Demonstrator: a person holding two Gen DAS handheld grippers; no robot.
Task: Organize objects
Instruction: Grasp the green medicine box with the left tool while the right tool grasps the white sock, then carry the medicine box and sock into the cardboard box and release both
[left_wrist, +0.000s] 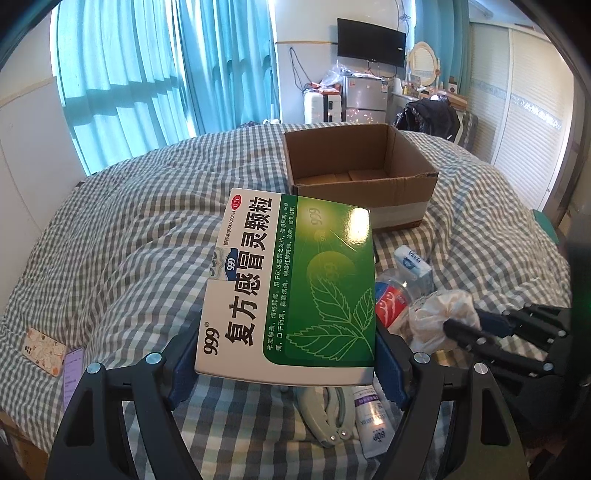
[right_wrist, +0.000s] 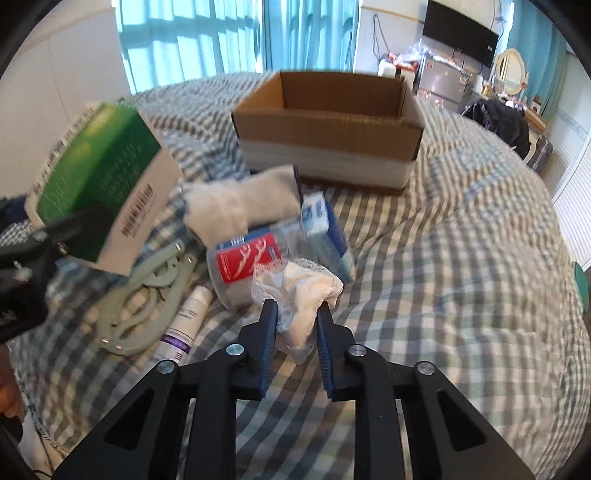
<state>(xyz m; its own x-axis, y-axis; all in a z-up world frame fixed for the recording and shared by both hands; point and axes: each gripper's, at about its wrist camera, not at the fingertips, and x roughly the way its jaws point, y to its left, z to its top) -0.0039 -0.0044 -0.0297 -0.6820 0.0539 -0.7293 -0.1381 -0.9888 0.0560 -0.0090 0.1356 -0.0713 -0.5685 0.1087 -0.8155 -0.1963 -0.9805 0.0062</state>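
Note:
My left gripper (left_wrist: 286, 354) is shut on a green and white medicine box (left_wrist: 291, 284) and holds it above the checked bed; the box also shows in the right wrist view (right_wrist: 99, 192). My right gripper (right_wrist: 295, 314) is shut on a crumpled white cloth (right_wrist: 299, 291), which also shows in the left wrist view (left_wrist: 443, 310). An open, seemingly empty cardboard box (left_wrist: 362, 173) sits further back on the bed, seen too in the right wrist view (right_wrist: 328, 125).
A pile lies on the bed: a clear tub with a red label (right_wrist: 247, 258), a blue and white tissue pack (right_wrist: 325, 229), a rolled white cloth (right_wrist: 240, 206), pale green hangers (right_wrist: 147, 299) and a white tube (right_wrist: 184, 325). Two phones (left_wrist: 55, 354) lie at left.

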